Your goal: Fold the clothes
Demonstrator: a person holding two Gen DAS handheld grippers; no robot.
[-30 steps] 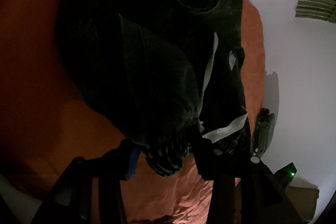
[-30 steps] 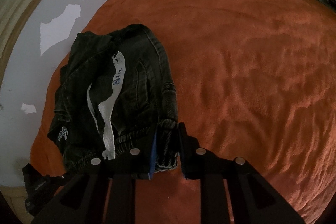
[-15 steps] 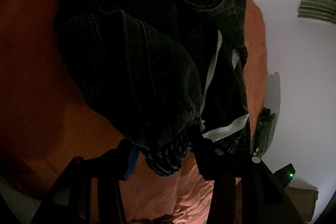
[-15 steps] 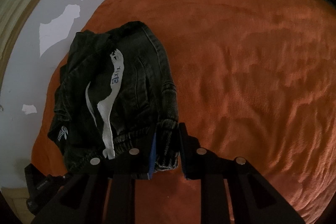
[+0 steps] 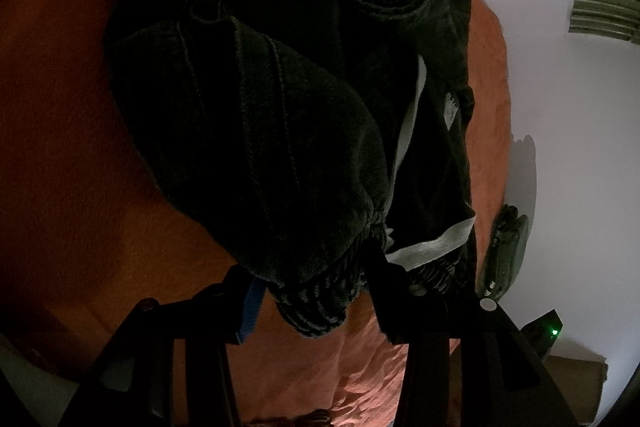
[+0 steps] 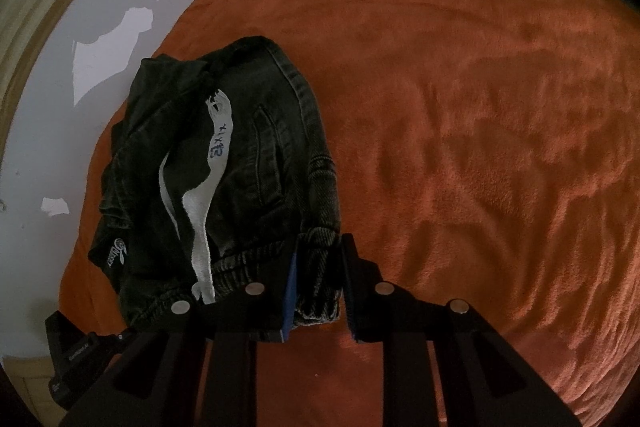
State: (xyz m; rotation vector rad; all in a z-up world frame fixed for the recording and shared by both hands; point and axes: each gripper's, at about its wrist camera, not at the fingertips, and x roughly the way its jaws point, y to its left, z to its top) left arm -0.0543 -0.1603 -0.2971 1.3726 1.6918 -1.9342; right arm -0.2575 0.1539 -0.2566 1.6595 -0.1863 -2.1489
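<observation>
- Left wrist view: the left gripper (image 5: 316, 301) has its jaws about half apart, clamped on the bunched, ribbed waistband of the black jeans (image 5: 256, 131). Pale print at the far end reads "MIFFY", upside down. The jeans run away from the gripper across the orange blanket (image 5: 60, 147).
- Right wrist view: the right gripper (image 6: 320, 291) has its jaws nearly together, pinching the waistband's right end. A white inner label (image 6: 218, 135) bears blue handwriting, unreadable. The jeans (image 6: 280, 147) lie crumpled near the blanket's (image 6: 460, 107) left edge, stretching away up-left.
</observation>
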